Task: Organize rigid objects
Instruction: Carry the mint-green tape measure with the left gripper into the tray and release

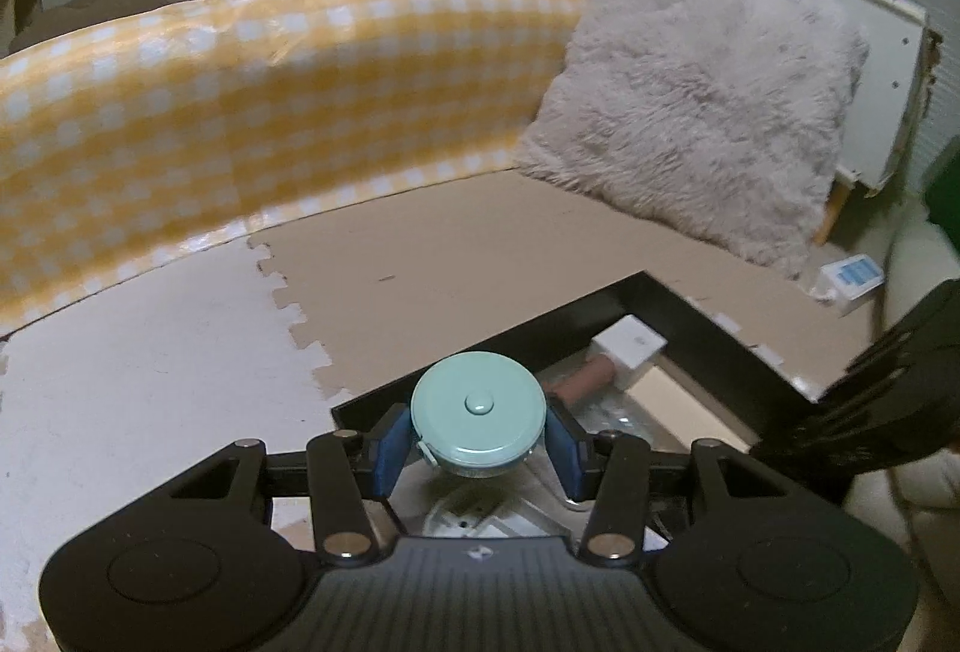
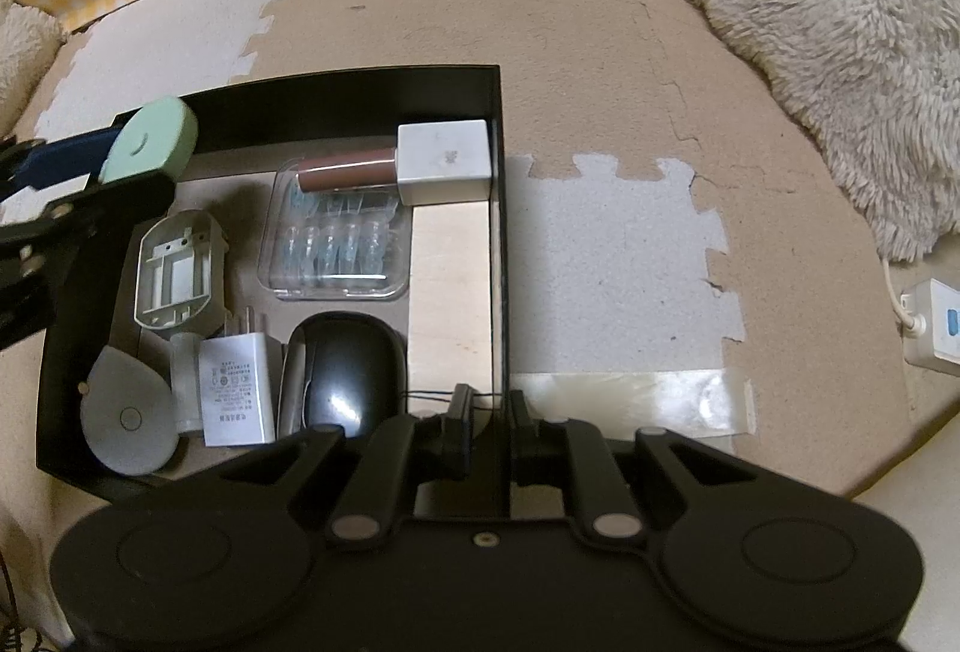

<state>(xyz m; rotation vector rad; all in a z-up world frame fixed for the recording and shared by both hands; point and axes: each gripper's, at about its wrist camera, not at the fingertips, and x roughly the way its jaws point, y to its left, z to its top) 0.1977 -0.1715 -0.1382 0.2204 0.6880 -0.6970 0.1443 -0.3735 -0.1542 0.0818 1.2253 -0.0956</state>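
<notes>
Over the box (image 2: 492,112), left gripper (image 1: 478,433) pinches the tape measure (image 1: 478,415) by its rim; round case could slip. Right gripper (image 2: 489,436), nearly closed, clamps the box wall.

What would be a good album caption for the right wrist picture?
Right claw clamped on the black tray's wall while the left claw carries a round mint-green tape measure above it.

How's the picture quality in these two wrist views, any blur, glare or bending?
Left wrist view: dim and warm, checked cloth and pillow smeared and bowed by the fisheye, mint tape measure sharp. Right wrist view: crisper, glare on the clear tape strip, dark corners.
</notes>
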